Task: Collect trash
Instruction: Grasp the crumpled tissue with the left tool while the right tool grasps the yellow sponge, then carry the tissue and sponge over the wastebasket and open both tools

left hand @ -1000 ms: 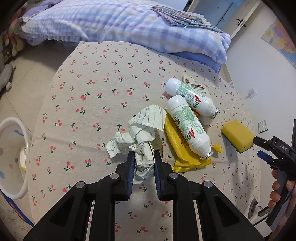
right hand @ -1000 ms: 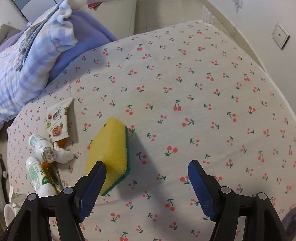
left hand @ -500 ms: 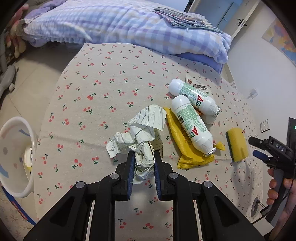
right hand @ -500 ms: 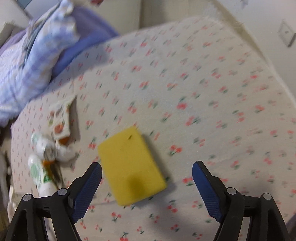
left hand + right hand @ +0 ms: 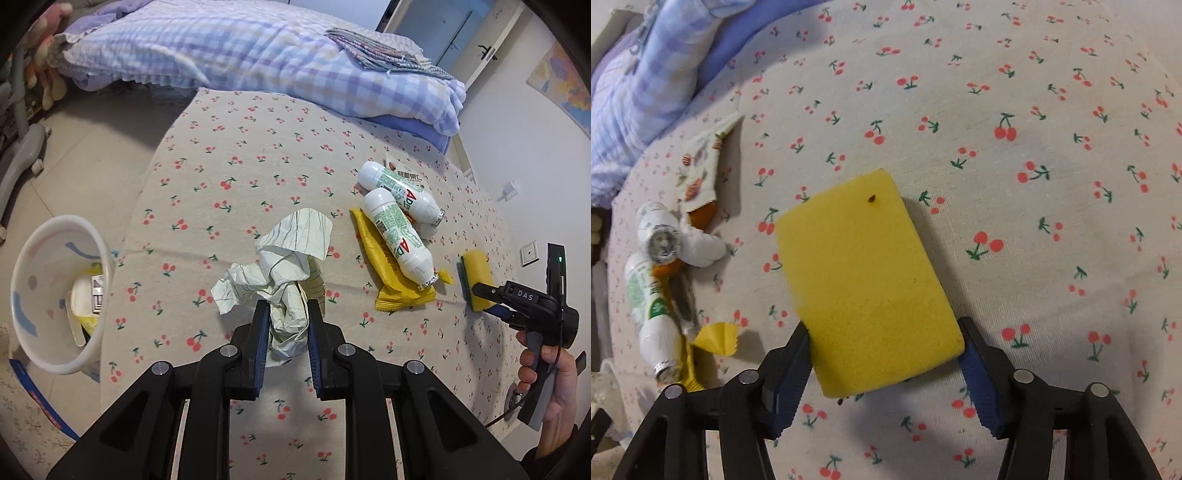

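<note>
Both jaws are working right now: left gripper (image 5: pixel 284 332) is pinching the crumpled paper (image 5: pixel 280 266) btwn its blue pads, paper bulging out above the fingertips and sitting over the cherry-print tablecloth (image 5: pixel 229 155). Right gripper (image 5: pixel 886 354) is standing wide, its two pads lying against the near corners of the yellow sponge (image 5: pixel 864 280), w/ the sponge lying flat on the cloth; can't tell if it's actually squeezing. In the left wrist view the same sponge (image 5: pixel 476 277) is showing on edge at the right gripper's tip (image 5: pixel 487 291).

Two white bottles (image 5: pixel 399 229) are lying side by side to the right of the paper, the nearer one resting on a yellow wrapper (image 5: pixel 391 280), a small snack packet (image 5: pixel 701 166) peeking out behind them. White bin (image 5: pixel 48 295) is sitting off the table's left edge, w/ some items already inside. Checked quilt (image 5: pixel 258 59) is lying beyond the table.
</note>
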